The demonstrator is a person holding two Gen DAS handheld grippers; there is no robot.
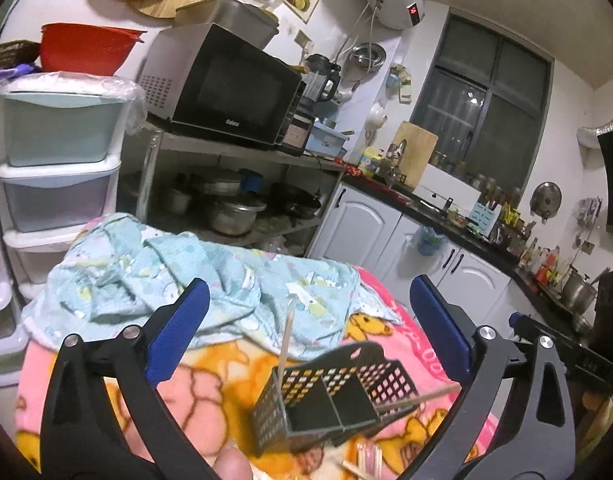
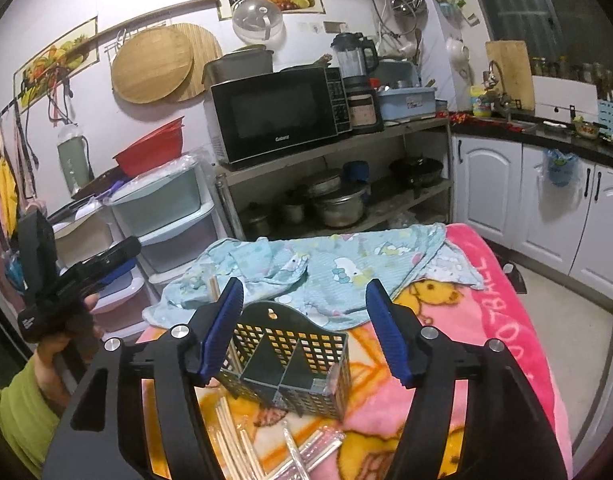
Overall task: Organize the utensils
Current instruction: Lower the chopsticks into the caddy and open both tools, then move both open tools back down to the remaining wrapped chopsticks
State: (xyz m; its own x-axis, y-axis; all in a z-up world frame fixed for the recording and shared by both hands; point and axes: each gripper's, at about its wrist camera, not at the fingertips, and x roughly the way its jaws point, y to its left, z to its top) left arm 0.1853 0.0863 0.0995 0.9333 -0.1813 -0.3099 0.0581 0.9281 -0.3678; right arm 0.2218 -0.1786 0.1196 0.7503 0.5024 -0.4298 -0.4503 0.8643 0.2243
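A black mesh utensil caddy (image 1: pixel 330 396) with two compartments stands on a pink cartoon blanket (image 1: pixel 210 384). In the left wrist view a wooden chopstick (image 1: pixel 285 340) stands in its left compartment and another (image 1: pixel 422 398) leans out to the right. My left gripper (image 1: pixel 306 316) is open and empty above the caddy. In the right wrist view the caddy (image 2: pixel 290 372) sits between the open fingers of my right gripper (image 2: pixel 306 320), untouched. Loose wooden chopsticks (image 2: pixel 238 440) and clear plastic utensils (image 2: pixel 310 448) lie on the blanket in front of it. The left gripper (image 2: pixel 78 276) is raised at the left.
A crumpled light-blue cloth (image 2: pixel 318 268) lies behind the caddy. Plastic drawers (image 2: pixel 166 216) stand at the left. A metal shelf (image 2: pixel 330 168) holds a microwave (image 2: pixel 278 112) and pots. White cabinets (image 2: pixel 526 196) with a dark counter run along the right.
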